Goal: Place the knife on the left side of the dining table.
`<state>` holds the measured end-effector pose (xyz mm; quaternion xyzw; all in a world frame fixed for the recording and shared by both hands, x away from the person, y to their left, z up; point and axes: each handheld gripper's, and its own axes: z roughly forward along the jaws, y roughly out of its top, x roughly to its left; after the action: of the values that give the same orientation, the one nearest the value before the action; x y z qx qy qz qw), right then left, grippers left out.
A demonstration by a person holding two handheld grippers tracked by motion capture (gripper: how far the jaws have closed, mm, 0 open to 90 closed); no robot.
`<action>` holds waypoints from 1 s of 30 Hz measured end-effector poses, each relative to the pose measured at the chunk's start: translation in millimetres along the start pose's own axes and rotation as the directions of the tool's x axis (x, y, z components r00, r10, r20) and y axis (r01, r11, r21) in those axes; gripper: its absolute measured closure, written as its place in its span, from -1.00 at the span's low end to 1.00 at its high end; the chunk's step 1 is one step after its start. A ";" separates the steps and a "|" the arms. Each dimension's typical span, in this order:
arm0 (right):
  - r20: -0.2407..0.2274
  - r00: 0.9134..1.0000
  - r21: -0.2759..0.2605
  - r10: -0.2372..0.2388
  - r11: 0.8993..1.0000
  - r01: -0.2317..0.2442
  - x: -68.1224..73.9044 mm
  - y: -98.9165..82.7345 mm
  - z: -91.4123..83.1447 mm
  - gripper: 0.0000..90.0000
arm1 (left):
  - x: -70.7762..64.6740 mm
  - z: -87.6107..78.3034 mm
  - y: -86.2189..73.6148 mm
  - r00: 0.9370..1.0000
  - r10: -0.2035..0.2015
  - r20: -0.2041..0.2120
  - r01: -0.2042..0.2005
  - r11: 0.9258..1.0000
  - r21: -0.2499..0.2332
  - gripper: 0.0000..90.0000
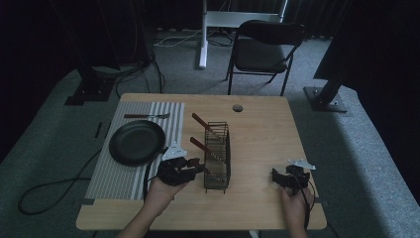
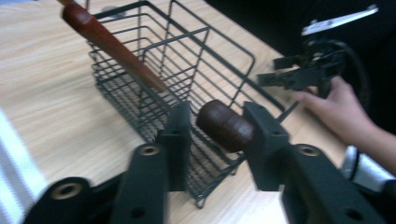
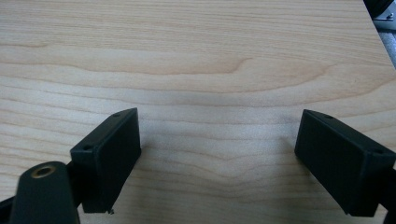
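A black wire basket (image 1: 224,130) stands mid-table with two brown wooden utensil handles leaning out of it. My left gripper (image 1: 199,166) is at the basket's left side. In the left gripper view the left gripper (image 2: 217,119) has the rounded end of the nearer handle (image 2: 224,126) between its pads, which sit against its sides; the farther handle (image 2: 112,44) slants up at the top left. My right gripper (image 1: 275,175) rests low near the table's front right, open. In the right gripper view the right gripper (image 3: 217,140) has only bare wood between its jaws.
A dark round plate (image 1: 136,143) lies on a striped placemat (image 1: 114,173) at the left, with a fork (image 1: 146,116) beyond it. A small round hole (image 1: 237,107) sits near the table's far edge. A folding chair (image 1: 265,47) stands behind the table.
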<state>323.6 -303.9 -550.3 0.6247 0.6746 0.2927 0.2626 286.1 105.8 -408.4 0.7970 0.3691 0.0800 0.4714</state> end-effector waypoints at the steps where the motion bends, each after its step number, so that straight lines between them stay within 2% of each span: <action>1: 0.000 1.000 0.000 -0.001 1.000 0.001 0.0 0.0 0.0 -0.70 | -0.4 -0.1 -0.4 1.000 0.001 0.005 -0.001 1.000 -0.001 0.57; 6: 0.000 1.000 -0.001 0.000 1.000 0.000 0.0 -0.2 -0.2 -0.70 | -0.4 -2.2 -5.5 1.000 -0.009 0.013 0.009 1.000 -0.013 0.57; 8: 0.001 1.000 0.000 -0.001 1.000 0.001 0.0 -0.2 -0.3 -0.70 | 1.6 -2.6 -8.6 1.000 -0.025 0.014 0.025 1.000 -0.016 0.49; 10: 0.001 1.000 0.000 -0.001 1.000 0.001 0.0 -0.2 -0.3 -0.70 | 4.5 -2.3 -11.8 0.999 -0.039 0.018 0.040 0.999 -0.018 0.49; 14: 0.001 1.000 0.000 -0.001 1.000 0.001 0.0 -0.2 -0.3 -0.70 | 5.6 -1.7 -14.6 0.999 -0.049 0.022 0.050 0.998 -0.026 0.65; 19: 0.001 1.000 0.000 -0.001 1.000 0.001 0.0 -0.2 -0.3 -0.70 | 7.4 -0.9 -13.2 0.996 -0.074 0.047 0.076 0.996 -0.045 0.66; 24: 0.001 1.000 0.000 -0.001 1.000 0.001 0.0 -0.2 -0.3 -0.70 | 6.1 0.7 -10.2 0.996 -0.076 0.045 0.078 0.996 -0.048 0.66; 29: 0.000 1.000 -0.001 0.000 1.000 0.000 0.0 -0.3 -0.3 -0.70 | 3.8 0.7 -8.9 0.995 -0.080 0.064 0.083 0.996 -0.040 0.69; 30: 0.000 1.000 -0.001 0.000 1.000 0.000 0.1 -0.3 -0.3 -0.70 | 2.5 0.4 -9.0 0.996 -0.069 0.061 0.071 0.997 -0.043 0.69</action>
<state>323.2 -303.8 -550.3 0.6248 0.6743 0.2930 0.2629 283.4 109.8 -416.5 0.7748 0.3805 0.0479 0.5026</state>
